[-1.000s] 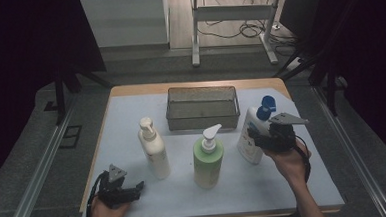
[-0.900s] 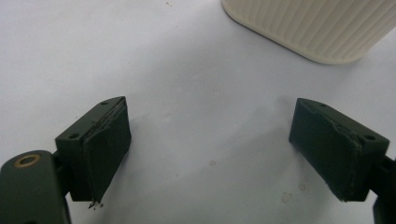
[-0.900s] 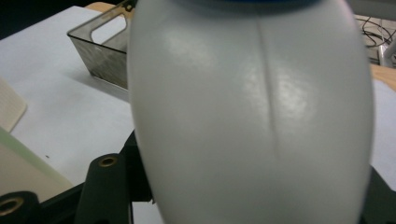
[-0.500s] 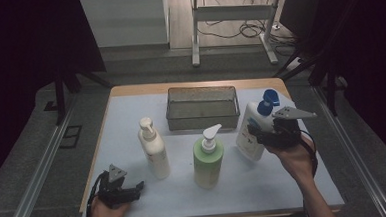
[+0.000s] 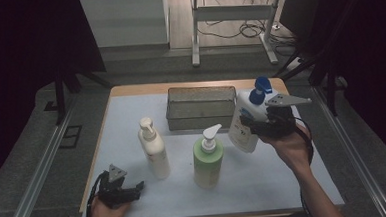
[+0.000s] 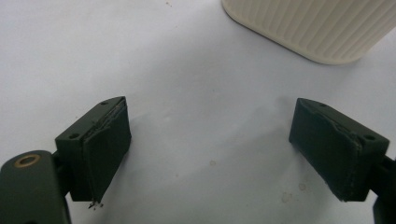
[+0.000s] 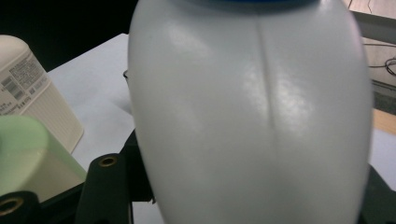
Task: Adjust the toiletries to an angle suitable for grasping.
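A white pump bottle with a blue pump (image 5: 245, 121) hangs tilted above the table's right side, and my right gripper (image 5: 258, 127) is shut on its body. Up close, the white bottle (image 7: 252, 112) spans the right gripper view between both jaws. A cream pump bottle (image 5: 153, 149) and a green pump bottle (image 5: 208, 159) stand upright mid-table. At the front left corner my left gripper (image 5: 130, 191) rests low and open, nothing between its jaws. In the left gripper view, the left gripper (image 6: 231, 151) faces bare white table, with the cream bottle's ribbed base (image 6: 317, 28) ahead.
A dark mesh basket (image 5: 201, 108) sits at the back centre of the white tabletop (image 5: 265, 185). The cream bottle (image 7: 32, 93) and green bottle (image 7: 28, 154) stand to the left in the right gripper view. Metal rails run along both table sides, and a desk frame stands beyond the far edge.
My right gripper has lifted the white bottle off the table and carried it up toward the back. The left gripper has not moved.
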Available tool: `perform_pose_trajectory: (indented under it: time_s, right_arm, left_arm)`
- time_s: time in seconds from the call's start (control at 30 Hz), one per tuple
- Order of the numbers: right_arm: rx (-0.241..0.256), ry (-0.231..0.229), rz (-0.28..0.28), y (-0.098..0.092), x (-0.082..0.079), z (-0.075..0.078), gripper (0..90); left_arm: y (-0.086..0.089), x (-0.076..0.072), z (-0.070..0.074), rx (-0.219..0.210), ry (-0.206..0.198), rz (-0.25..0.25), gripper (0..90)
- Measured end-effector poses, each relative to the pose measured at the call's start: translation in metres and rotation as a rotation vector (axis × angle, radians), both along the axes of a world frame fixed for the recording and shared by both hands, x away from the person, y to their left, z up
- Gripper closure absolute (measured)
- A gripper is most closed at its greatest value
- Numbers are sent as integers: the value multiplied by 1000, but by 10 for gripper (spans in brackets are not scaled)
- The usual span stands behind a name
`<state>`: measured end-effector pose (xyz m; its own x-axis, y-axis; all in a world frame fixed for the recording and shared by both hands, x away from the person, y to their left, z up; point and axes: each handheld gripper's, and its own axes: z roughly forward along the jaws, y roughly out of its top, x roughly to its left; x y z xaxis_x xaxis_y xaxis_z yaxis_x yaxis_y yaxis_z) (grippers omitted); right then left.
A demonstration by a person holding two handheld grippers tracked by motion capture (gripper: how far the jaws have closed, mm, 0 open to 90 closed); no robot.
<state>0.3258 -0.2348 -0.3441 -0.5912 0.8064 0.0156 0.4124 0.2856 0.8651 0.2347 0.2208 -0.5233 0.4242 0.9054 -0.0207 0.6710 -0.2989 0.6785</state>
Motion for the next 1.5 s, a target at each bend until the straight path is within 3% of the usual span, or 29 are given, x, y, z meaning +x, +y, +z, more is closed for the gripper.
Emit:
perform_pose_trajectory:
  time_s: [0.6, 1.2, 1.5]
  right_arm:
    - [-6, -30, 31, 38, 33, 21, 407]
    - [17, -29, -14, 61, 69, 26, 408]
    - [29, -39, -44, 83, 90, 28, 408]
  left_arm:
    - [0, 0, 0, 0, 0, 1, 125]
    - [0, 0, 0, -3, 2, 4, 124]
    - [0, 0, 0, -3, 1, 5, 124]
